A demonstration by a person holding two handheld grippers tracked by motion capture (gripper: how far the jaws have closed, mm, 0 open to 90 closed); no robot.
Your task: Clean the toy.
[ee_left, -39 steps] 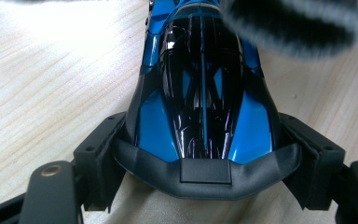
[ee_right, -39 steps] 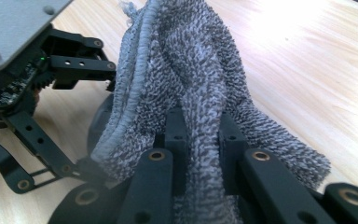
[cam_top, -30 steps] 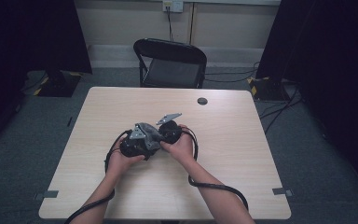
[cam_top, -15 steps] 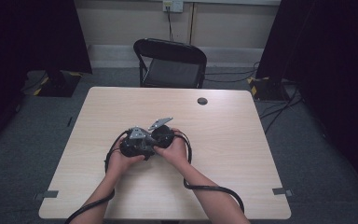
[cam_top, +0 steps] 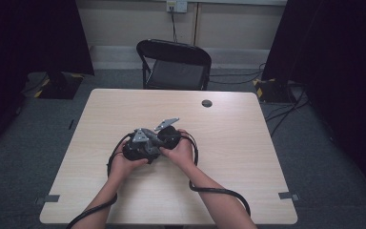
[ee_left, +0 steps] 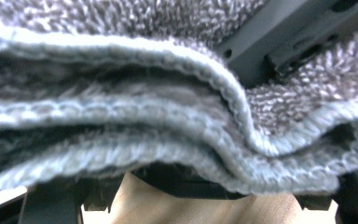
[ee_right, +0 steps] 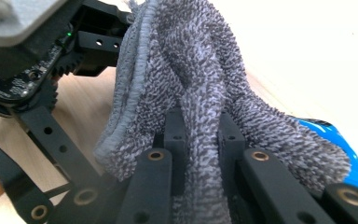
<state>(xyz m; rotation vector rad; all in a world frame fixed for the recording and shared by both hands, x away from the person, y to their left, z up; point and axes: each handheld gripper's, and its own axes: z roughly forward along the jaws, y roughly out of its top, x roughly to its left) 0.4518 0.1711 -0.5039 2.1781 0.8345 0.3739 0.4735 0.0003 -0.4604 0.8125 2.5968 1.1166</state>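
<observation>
A grey terry cloth hangs bunched between the black jaws of my right gripper, which is shut on it. The cloth runs up toward the black frame and gear of my left gripper. In the left gripper view the folded cloth lies close across the lens and hides the jaw tips. From above, both hands hold my left gripper and my right gripper pressed together at the middle of the table.
A blue object peeks out under the cloth at the right. A small dark disc lies near the table's far edge. A black folding chair stands behind the table. Cables trail off the near edge.
The right hand and its gripper have edged slightly left, closer against the left one. The left hand has barely moved.
</observation>
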